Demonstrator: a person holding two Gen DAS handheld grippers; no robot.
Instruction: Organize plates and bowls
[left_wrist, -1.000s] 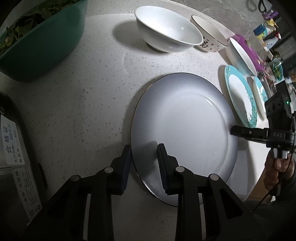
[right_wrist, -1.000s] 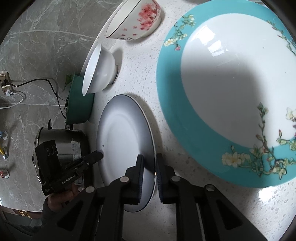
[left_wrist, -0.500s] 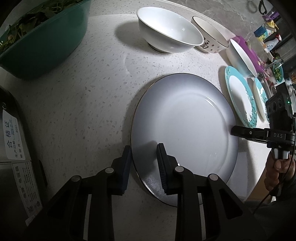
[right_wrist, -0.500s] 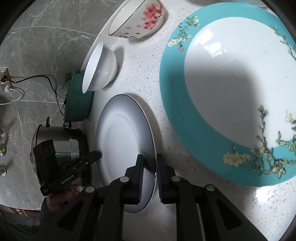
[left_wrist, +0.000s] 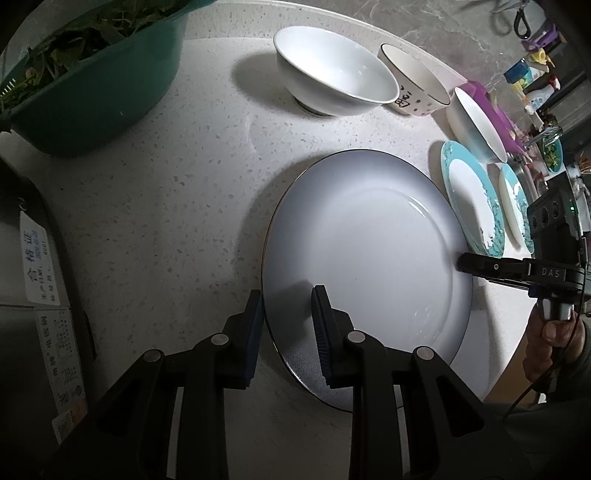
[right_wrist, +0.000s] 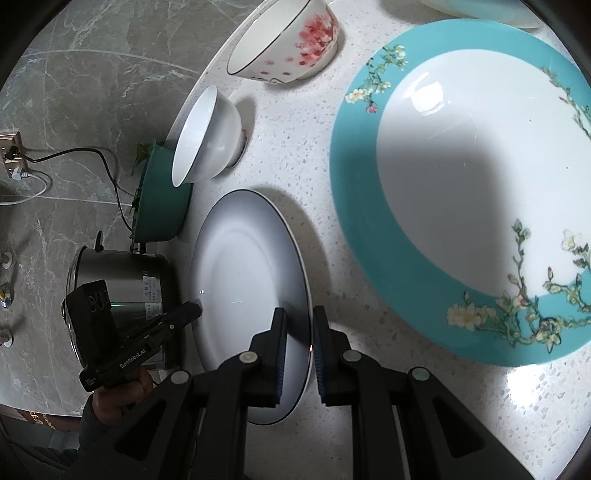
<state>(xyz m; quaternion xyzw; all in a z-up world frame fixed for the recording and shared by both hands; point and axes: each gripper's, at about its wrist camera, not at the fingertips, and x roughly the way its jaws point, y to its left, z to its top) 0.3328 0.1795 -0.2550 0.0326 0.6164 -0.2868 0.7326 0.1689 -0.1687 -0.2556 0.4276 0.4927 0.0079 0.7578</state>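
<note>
Change since earlier frame: none visible; grey plate (left_wrist: 365, 258) unmoved, flat on counter (left_wrist: 166, 206), centre frame. Left hand-held gripper (left_wrist: 286, 325) and right hand-held gripper (right_wrist: 297, 343) each clamp opposite rims. Bowls: two white, two patterned. Teal-rimmed plates (right_wrist: 458, 199): two, right.

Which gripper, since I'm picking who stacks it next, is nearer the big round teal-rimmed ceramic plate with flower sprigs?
Right. The right gripper grips the round grey plate at the rim beside the teal-rimmed plate; the left gripper grips its opposite rim, farther away.
</note>
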